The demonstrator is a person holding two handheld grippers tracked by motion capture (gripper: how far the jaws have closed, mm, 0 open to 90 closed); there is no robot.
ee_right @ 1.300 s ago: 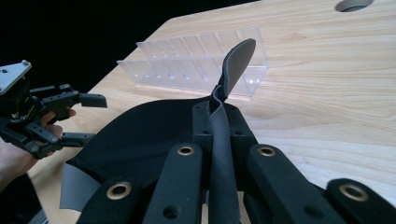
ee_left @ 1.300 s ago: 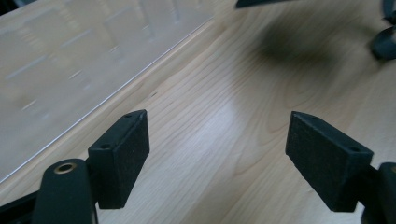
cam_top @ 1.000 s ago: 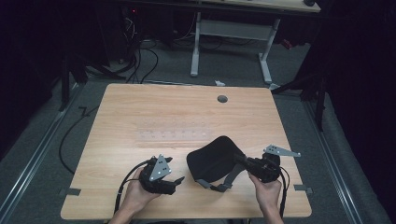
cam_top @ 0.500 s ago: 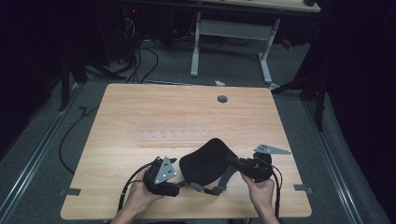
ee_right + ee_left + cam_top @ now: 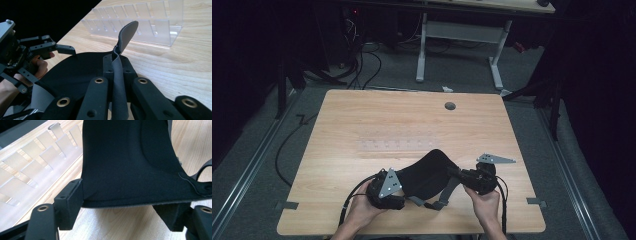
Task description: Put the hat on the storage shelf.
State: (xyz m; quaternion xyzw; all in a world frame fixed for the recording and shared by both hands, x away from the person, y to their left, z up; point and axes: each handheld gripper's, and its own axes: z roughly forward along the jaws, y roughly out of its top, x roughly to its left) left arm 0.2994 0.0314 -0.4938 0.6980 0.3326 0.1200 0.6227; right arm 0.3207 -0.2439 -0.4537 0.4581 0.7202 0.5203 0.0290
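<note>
A black fabric pad (image 5: pixel 427 172) with grey straps (image 5: pixel 446 192) lies near the front edge of the wooden table (image 5: pixel 362 115). My right gripper (image 5: pixel 455 173) is shut on the pad's right edge; in the right gripper view the thin fabric (image 5: pixel 126 33) stands pinched between the jaws of the right gripper (image 5: pixel 117 66). My left gripper (image 5: pixel 406 194) sits at the pad's left end. In the left gripper view, the left gripper (image 5: pixel 122 212) is open wide, with the pad's hem (image 5: pixel 130 162) spanning the gap between its jaws.
A clear plastic slotted rack (image 5: pixel 394 145) lies just beyond the pad, mid-table. A round grommet hole (image 5: pixel 450 106) sits near the far edge. Cables (image 5: pixel 367 60) and a white desk frame (image 5: pixel 457 30) are on the floor behind the table.
My right gripper has carried the pad leftward, toward the left gripper. The left gripper has closed in on the pad's left end, and its jaws now straddle the hem.
</note>
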